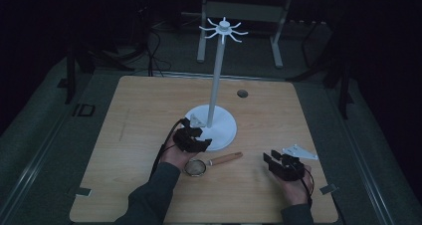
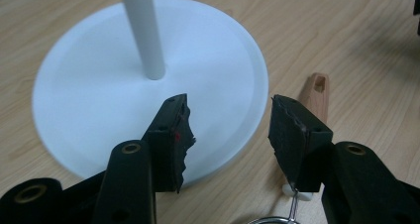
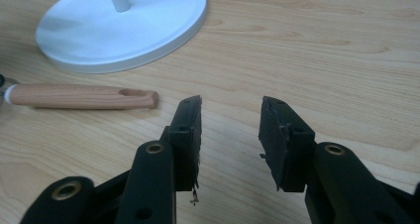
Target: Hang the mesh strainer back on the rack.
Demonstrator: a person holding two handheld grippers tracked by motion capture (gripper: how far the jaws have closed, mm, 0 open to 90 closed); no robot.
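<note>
Two black grippers sit low over the pale wooden table [image 1: 134,115], and neither holds anything. The left gripper [image 2: 229,135] has its jaws spread wide, hanging above the near rim of the round white base [image 2: 99,85] of the tall white stand [image 1: 215,85] with its crown of hooks at the top. The right gripper [image 3: 230,135] is likewise wide open, over bare wood and well apart from everything else.

The thing in play looks to be the small metal strainer with a wooden handle [image 1: 226,159], which lies flat on the table just in front of the base, its wire bowl [image 1: 195,168] beside the person's left hand [image 1: 174,155]. In the left gripper view its handle runs behind the right-hand jaw, with the wire neck showing below; in the right gripper view the handle [image 3: 81,96] lies far left, its hanging slot toward the jaws.

Several slips seem possible. The left jaws straddle the base edge more than the handle, so closing now would likely pinch the rim or nothing at all. Since the handle is round and smooth, a grip near its end could let it roll or swing, bowl-heavy. Because the stand is tall on a light-looking base, a knock against the pole [image 2: 143,30] might rock it. Threading the small slot over a hook high up would need a steady, level hold.
</note>
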